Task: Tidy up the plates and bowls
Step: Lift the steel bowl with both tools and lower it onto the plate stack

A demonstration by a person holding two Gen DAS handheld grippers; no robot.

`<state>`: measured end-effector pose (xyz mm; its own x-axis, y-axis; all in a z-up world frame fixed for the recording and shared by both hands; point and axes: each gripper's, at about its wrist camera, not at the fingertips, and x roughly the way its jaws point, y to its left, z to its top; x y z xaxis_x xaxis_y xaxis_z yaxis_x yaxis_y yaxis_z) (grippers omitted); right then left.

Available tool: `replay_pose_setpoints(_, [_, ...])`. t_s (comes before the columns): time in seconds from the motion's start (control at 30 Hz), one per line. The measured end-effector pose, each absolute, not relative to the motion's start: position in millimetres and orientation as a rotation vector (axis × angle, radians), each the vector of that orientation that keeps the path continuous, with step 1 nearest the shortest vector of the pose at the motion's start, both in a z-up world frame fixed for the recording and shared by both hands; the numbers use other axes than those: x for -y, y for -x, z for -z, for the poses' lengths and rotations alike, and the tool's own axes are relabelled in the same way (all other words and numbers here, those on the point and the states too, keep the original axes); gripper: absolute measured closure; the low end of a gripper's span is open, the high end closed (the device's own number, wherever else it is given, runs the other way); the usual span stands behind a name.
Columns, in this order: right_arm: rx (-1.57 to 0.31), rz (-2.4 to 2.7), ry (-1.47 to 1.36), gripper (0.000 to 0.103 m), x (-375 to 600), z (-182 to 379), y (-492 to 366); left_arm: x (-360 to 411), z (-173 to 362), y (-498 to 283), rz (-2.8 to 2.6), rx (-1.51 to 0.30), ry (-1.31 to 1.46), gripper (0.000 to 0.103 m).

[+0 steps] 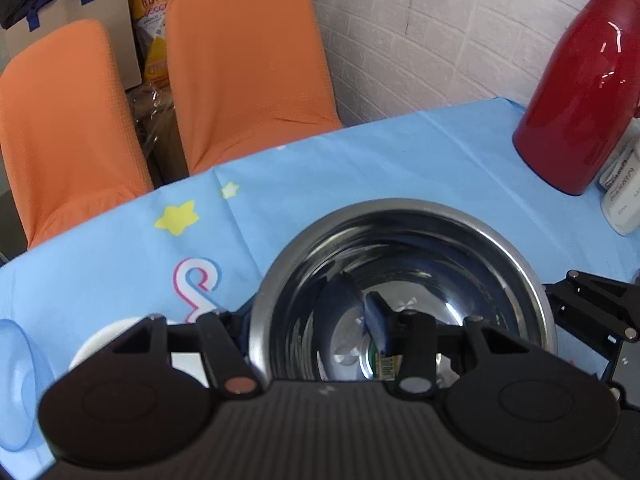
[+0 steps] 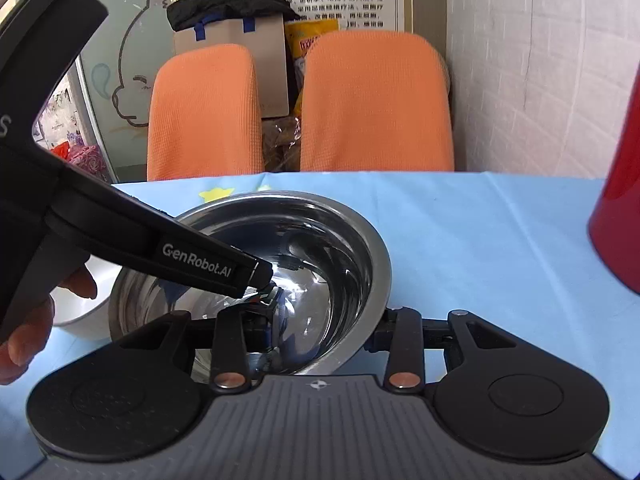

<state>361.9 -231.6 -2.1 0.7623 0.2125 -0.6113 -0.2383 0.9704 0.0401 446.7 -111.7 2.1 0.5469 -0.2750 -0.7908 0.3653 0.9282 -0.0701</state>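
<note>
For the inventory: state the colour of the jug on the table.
Glossy red jug, clearest in the left wrist view.

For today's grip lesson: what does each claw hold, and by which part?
Both hold the round stainless-steel bowl by its rim: left claw on the near-left rim, right claw on the right.

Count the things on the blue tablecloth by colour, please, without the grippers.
Steel: 1, the steel bowl
Red: 1, the red jug
White: 2, the white bowl and the white packet
Clear blue: 1, the clear blue dish
Total: 5
</note>
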Motion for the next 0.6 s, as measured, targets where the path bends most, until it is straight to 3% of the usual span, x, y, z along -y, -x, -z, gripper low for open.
replay_pose_setpoints(0.27, [-0.592, -0.243, -0.005, 0.031, 234, -20, -277, 100, -26, -349, 0.404, -0.882, -0.095, 0.056])
replay_pose_setpoints(0.43, [-0.589, -0.263, -0.011, 0.022, 218, -17, -220, 73, -18, -289, 0.39, -0.888, -0.092, 0.056])
replay_pose_setpoints(0.6, [-0.611, -0.284, -0.042, 0.022, 202, -4, -172, 55, -1, -236, 0.362, -0.915, -0.103, 0.056])
